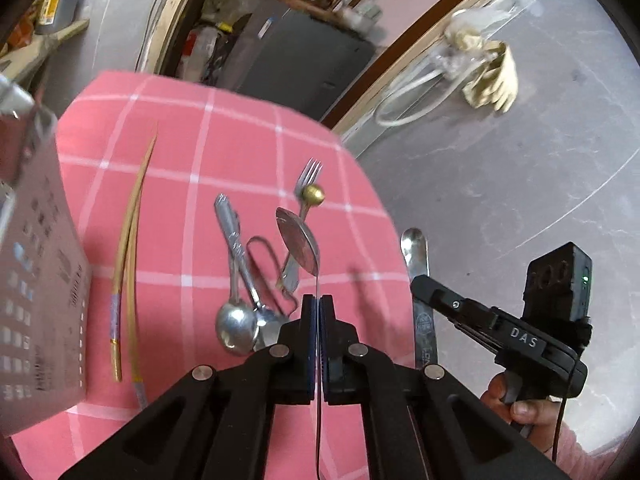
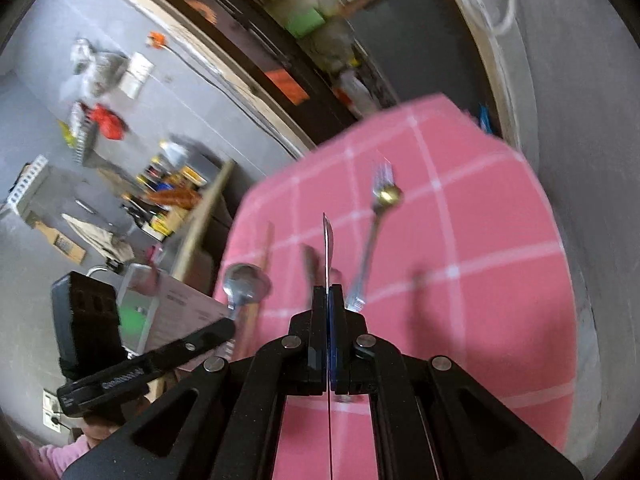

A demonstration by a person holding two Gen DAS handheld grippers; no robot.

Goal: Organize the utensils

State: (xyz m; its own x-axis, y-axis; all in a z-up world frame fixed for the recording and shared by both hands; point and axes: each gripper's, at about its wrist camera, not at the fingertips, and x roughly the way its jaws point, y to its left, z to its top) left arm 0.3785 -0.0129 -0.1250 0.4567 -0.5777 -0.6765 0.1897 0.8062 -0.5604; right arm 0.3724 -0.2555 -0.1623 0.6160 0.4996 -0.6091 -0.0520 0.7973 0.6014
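- Left gripper (image 1: pixel 319 316) is clamping a spoon (image 1: pixel 299 242) by its handle, bowl forward, above the pink cloth (image 1: pixel 224 152).
- Right gripper (image 2: pixel 328 308) is pinching a flat utensil (image 2: pixel 328 240) edge-on, probably for sorting.
- Remaining cutlery (image 1: pixel 240 280) is lying near centre.

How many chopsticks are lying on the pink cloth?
2. Both chopsticks lie side by side on the pink cloth, left of the spoons. More may be hidden.

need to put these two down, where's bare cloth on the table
Bare patches on the pink checked tablecloth: the far strip beyond the fork, and the gap between the chopsticks and the spoons. Crowded in the middle, where spoons, fork and a gold-tipped utensil overlap.
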